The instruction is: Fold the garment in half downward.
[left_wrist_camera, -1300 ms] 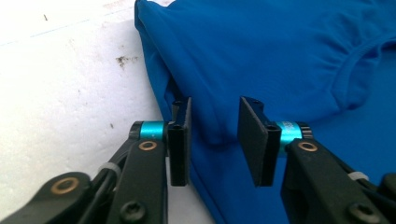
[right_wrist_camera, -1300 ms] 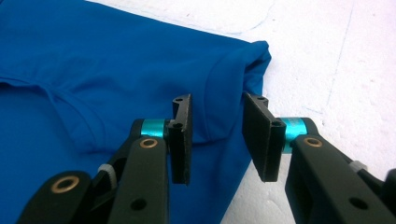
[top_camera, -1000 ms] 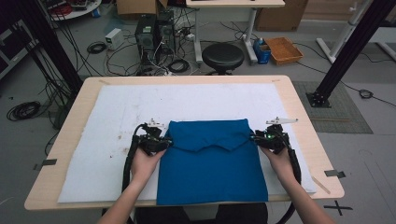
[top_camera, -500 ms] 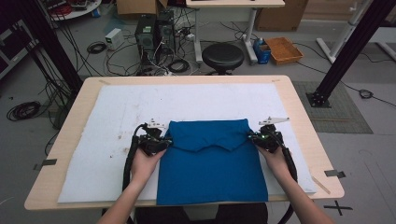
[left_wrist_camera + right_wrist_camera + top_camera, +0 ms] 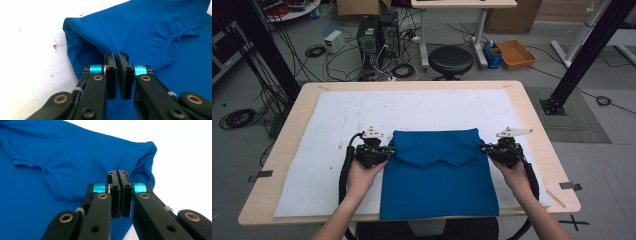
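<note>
Garment: a blue shirt (image 5: 439, 175) lies on the white mat (image 5: 322, 130) at the counter's (image 5: 532, 110) near edge, its top part folded down over the body. The left tongs (image 5: 388, 151) sit at the left fold corner, the right tongs (image 5: 484, 148) at the right. Compared with a second ago, the right tongs have shifted slightly inward; the left have not moved. In both gripper views the jaws are pressed together, blue cloth behind them; whether cloth is pinched cannot be told. Judgement: fold laid, release or regrasp likely next.

Bright, even light; soft focus
</note>
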